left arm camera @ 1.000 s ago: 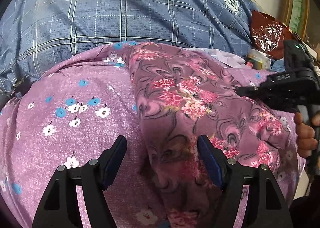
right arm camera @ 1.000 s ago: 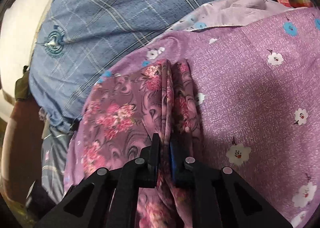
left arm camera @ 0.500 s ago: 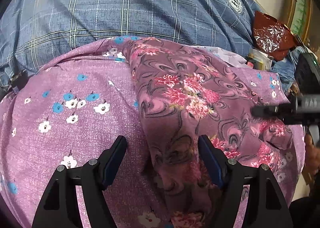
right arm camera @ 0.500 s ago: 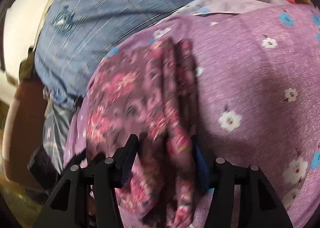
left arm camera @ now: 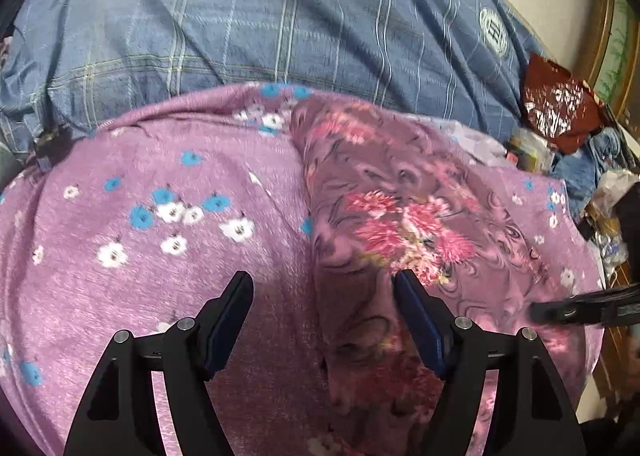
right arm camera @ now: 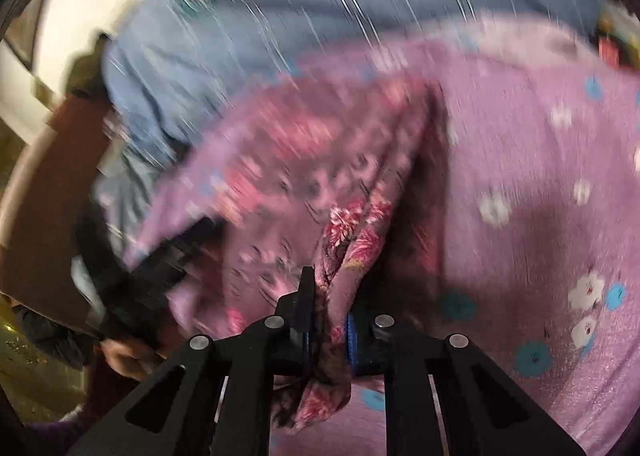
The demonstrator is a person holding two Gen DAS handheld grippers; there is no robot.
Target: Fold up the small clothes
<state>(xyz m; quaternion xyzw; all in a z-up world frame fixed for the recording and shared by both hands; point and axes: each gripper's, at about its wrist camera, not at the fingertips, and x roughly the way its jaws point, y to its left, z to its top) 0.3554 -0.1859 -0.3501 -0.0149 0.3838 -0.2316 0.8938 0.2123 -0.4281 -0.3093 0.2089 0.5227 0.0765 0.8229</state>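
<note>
Left gripper (left arm camera: 324,296): jaws spread wide, nothing between them, poised over the near left edge of the floral garment (left arm camera: 400,223). Floral garment: dark pink swirl print, lying on a lilac flowered sheet (left arm camera: 160,256), blue plaid bedding (left arm camera: 280,35) behind. Right gripper (right arm camera: 326,316): jaws closed on a bunched fold of the floral garment (right arm camera: 344,240), cloth hanging below the fingers; view motion-blurred
</note>
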